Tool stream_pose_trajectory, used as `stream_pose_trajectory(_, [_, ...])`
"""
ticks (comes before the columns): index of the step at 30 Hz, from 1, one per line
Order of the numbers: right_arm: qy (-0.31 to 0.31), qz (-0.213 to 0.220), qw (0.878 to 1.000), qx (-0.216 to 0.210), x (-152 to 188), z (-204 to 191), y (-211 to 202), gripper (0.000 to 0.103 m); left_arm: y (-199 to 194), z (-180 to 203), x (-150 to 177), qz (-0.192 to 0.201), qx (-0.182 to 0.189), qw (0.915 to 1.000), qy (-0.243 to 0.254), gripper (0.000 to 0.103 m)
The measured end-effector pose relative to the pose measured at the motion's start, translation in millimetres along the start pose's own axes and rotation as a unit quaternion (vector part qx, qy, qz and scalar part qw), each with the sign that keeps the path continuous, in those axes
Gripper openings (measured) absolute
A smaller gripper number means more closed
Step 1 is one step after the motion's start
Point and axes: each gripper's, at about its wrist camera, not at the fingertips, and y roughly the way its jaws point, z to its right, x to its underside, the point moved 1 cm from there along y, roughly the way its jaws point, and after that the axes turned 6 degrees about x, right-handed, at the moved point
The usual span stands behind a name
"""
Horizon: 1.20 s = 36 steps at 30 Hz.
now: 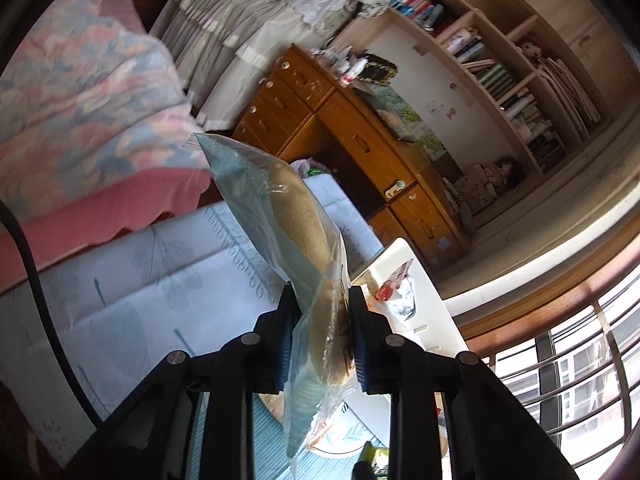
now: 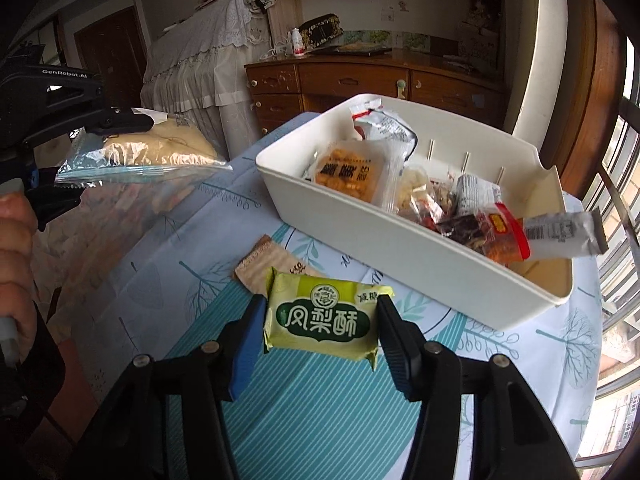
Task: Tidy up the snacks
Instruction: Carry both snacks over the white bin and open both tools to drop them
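Observation:
My left gripper (image 1: pixel 320 292) is shut on a clear, pale-blue packet with a tan pastry (image 1: pixel 296 216) inside, held up in the air. The right wrist view shows that packet (image 2: pixel 160 148) at the left, above the table and left of the bin. My right gripper (image 2: pixel 320 302) is shut on a yellow-green pineapple cake packet (image 2: pixel 324 316), its pads pressing both short sides, lifted just above the tablecloth. A white plastic bin (image 2: pixel 400 248) stands ahead and to the right, holding several wrapped snacks. A flat tan packet (image 2: pixel 260 264) lies on the table behind the green one.
The round table carries a teal and white leaf-print cloth (image 2: pixel 320 420). A person's hand (image 2: pixel 16 240) grips the left tool. Behind stand a wooden desk (image 2: pixel 360 76), a lace-covered piece of furniture (image 2: pixel 200 68) and a window railing (image 2: pixel 616 200). A quilted bed (image 1: pixel 80 100) lies left.

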Motion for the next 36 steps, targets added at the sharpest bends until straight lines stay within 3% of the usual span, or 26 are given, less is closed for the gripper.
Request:
stream_pose_trajectory(10, [-0.007, 0.066, 0.997, 0.047, -32, 15, -5, 0.055, 17, 48, -13, -0.011, 0.046, 0.9973, 0.056, 0.023])
stream_pose_trajectory(20, [0.02, 0.086, 0.99, 0.114, -48, 58, 2, 0.055, 53, 110, -10, -0.046, 0.115, 0.9869, 0.103, 0.023])
stream_pose_trajectory(26, [0.042, 0.096, 0.984, 0.145, -56, 86, 9, 0.055, 90, 144, 4, -0.087, 0.146, 0.9763, 0.134, 0.023])
stream_pose_trajectory(31, [0.055, 0.098, 0.98, 0.165, -61, 107, 17, 0.055, 119, 171, 24, -0.135, 0.167, 0.9614, 0.172, 0.023])
stream_pose_trajectory(36, [0.07, 0.099, 0.974, 0.19, -64, 124, 21, 0.056, 149, 189, 46, -0.199, 0.151, 0.9443, 0.215, 0.024])
